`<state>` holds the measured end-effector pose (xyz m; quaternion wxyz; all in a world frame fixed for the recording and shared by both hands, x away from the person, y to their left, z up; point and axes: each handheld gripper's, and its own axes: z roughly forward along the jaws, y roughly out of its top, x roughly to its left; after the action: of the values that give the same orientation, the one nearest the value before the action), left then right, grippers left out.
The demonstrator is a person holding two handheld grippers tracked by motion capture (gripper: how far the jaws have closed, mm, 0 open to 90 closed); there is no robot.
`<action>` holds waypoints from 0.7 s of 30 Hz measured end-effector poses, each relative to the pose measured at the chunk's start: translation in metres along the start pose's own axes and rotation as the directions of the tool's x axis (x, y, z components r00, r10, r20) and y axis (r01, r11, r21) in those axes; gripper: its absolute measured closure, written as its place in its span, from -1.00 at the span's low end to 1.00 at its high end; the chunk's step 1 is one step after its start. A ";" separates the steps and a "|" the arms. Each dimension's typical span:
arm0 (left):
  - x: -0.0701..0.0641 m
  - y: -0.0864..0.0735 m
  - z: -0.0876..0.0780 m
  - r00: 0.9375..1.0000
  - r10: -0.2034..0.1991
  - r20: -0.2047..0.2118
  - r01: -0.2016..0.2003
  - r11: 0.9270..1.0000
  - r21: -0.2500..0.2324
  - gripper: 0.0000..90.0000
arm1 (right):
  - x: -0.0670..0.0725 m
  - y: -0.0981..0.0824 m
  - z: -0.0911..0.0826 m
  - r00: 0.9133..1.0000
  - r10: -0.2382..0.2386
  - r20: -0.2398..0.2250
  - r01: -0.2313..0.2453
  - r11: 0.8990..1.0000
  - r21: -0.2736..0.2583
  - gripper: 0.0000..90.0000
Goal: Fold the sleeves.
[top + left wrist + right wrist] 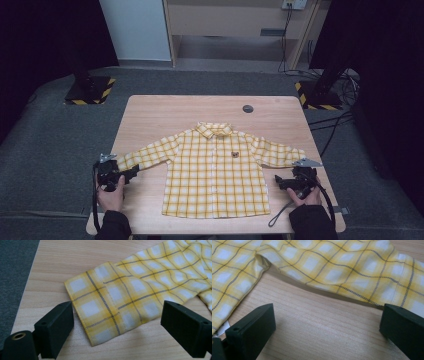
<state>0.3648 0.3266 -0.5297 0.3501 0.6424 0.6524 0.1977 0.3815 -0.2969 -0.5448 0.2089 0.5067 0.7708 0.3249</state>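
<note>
Left claw (131, 173), right claw (278, 181): jaws apart.

**Nothing readable here**

Looked all over, no legible text, brand or number anywhere. The yellow plaid shirt (215, 170) has a tiny chest badge (234, 155), but it's way too small to make out any lettering.
</note>
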 end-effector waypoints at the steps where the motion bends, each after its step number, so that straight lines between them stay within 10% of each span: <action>1: 0.001 0.000 0.001 1.000 -0.005 0.009 0.005 1.000 -0.004 -0.76 | 0.000 0.000 0.000 1.000 0.000 0.000 0.000 1.000 0.000 -0.99; 21: 0.002 -0.002 0.001 0.999 -0.023 -0.040 0.021 0.998 -0.052 -0.20 | 0.000 0.000 0.000 1.000 -0.001 0.000 0.001 1.000 0.000 -0.99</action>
<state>0.3641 0.3282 -0.5325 0.3552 0.6220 0.6611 0.2236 0.3815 -0.2970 -0.5449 0.2091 0.5063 0.7710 0.3247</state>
